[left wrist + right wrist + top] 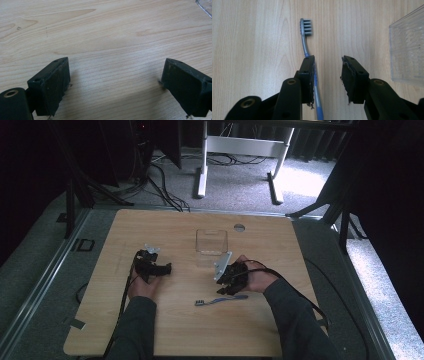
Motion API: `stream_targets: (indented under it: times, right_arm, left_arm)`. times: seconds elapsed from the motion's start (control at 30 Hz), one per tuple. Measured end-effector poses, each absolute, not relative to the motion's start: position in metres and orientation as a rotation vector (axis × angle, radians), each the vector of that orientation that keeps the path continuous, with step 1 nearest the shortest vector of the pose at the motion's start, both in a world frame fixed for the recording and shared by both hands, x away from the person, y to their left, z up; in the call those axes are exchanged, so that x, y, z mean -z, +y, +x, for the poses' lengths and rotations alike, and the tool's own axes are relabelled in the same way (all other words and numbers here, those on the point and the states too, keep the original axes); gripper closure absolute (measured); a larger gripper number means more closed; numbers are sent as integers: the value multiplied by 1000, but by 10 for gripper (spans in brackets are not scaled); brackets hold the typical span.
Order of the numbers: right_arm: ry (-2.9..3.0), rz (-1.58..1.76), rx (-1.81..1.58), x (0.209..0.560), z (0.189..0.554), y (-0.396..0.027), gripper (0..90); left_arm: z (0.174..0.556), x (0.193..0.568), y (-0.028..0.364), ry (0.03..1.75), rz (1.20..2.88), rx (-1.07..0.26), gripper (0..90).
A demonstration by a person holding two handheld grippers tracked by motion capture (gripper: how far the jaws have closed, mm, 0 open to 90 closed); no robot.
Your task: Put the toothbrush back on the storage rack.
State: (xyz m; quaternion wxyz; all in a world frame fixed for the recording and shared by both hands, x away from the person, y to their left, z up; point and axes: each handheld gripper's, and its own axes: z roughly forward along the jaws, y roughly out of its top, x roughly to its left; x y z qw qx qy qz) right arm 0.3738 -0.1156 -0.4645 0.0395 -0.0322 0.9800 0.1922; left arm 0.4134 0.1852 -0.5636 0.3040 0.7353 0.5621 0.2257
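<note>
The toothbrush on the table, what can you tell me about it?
The toothbrush lies flat on the wooden table, a slim plastic-looking stick with a blue handle, a grey neck and a small head of grey bristles. The right tool stands open over its handle; the handle runs along one jaw's inner face, though whether they touch is unclear.

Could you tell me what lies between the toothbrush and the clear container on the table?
Only the right gripper; beyond it, bare wood separates toothbrush and clear container, per the right gripper view.
</note>
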Motion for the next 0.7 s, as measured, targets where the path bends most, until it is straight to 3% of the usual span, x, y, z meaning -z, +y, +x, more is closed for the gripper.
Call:
stream_targets:
  times: [0.7]
  right_arm:
    - [3040,-162,-512,469,372,-110,626]
  left_arm:
    - [413,564,185,1489,1948,-598,86]
